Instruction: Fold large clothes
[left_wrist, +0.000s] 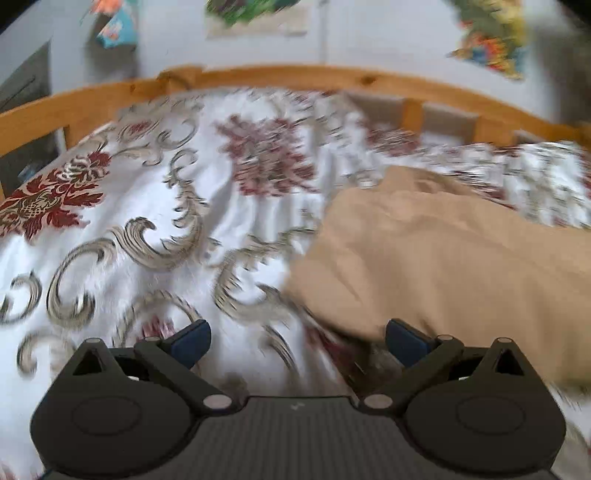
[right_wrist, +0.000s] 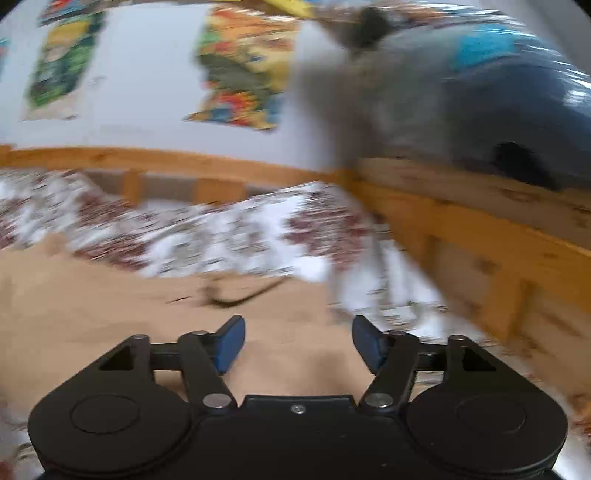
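Floral bedspread (left_wrist: 147, 206), pine bedframe (left_wrist: 280, 77), seemingly posters (right_wrist: 240, 66).

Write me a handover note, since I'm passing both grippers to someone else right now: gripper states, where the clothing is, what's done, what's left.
Left hand-held gripper: open, nothing between its jaws, over the patterned bedspread, with the edge of the tan garment just by its right-side finger.
Right hand-held gripper: open, empty, directly above the tan garment.
Garment: lies loose and rumpled on the bed, near the wooden bed frame.
Done: no neat fold is visible; both views are blurred.
Left: probably grip two edges or corners, spread the garment flat, then fold.
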